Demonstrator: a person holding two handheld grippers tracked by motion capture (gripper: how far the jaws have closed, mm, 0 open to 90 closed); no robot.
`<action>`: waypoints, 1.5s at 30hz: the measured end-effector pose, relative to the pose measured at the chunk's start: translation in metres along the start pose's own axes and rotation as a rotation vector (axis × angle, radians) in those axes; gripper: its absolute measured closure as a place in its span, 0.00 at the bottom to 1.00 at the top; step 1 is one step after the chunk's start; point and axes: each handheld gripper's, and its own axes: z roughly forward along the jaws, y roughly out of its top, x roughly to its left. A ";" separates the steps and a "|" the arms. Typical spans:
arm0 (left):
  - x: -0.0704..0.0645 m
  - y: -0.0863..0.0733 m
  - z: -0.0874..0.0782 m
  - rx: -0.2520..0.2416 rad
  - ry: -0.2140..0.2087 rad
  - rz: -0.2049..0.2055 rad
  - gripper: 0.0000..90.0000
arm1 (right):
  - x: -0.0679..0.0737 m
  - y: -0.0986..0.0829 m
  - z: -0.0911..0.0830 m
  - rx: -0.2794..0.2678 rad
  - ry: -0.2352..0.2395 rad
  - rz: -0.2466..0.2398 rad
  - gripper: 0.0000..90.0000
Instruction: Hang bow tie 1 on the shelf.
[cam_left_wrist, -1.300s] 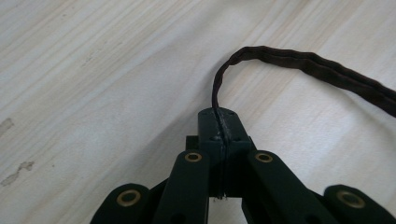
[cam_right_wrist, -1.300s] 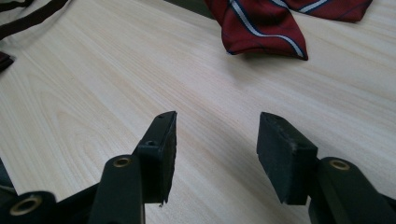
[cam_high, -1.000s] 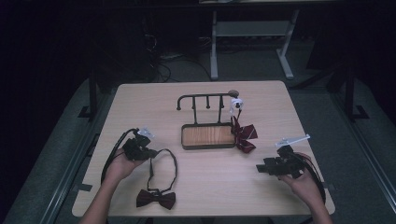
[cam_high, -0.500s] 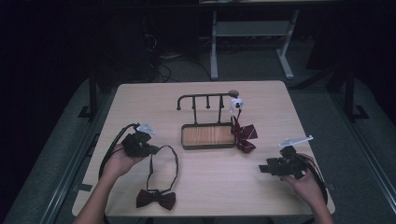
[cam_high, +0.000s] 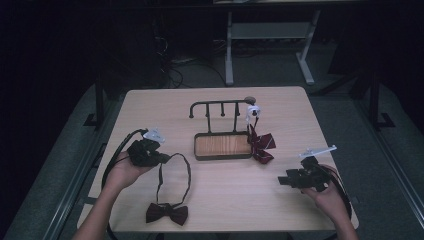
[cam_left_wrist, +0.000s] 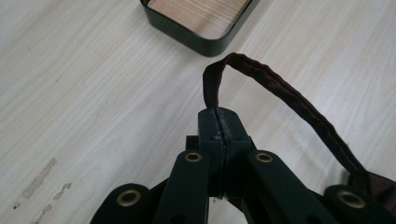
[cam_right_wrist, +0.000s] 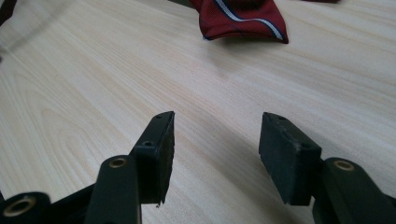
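A dark maroon bow tie (cam_high: 167, 213) lies near the table's front edge, its neck strap (cam_high: 175, 172) looping up to my left gripper (cam_high: 161, 158). In the left gripper view that gripper (cam_left_wrist: 219, 122) is shut on the strap (cam_left_wrist: 275, 86), which arcs off to the right. A black hook rack (cam_high: 220, 106) stands over a wood-bottomed tray (cam_high: 222, 146) at mid-table. A red striped bow tie (cam_high: 260, 143) hangs from the rack's right end beside the tray. My right gripper (cam_high: 284, 180) stands open and empty at the front right; the red tie (cam_right_wrist: 243, 18) lies ahead of it (cam_right_wrist: 215, 140).
The light wooden table (cam_high: 300, 120) has bare room on its right and back parts. A small white object (cam_high: 253, 111) sits on the rack's right end. Dark floor and a metal frame (cam_high: 270, 45) lie beyond the far edge.
My left gripper has lifted slightly toward the back left with the strap, stretching the loop. The right gripper has drifted a little nearer the front edge.
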 end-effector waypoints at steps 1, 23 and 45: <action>-0.001 0.001 -0.002 -0.007 -0.001 0.002 1.00 | 0.000 0.000 0.000 0.002 0.000 0.001 0.50; -0.010 0.024 -0.036 -0.044 -0.016 0.072 1.00 | 0.000 0.000 -0.003 -0.010 -0.005 -0.002 0.49; -0.015 0.044 -0.057 -0.067 -0.012 0.121 1.00 | 0.000 0.000 -0.003 -0.011 -0.006 -0.006 0.49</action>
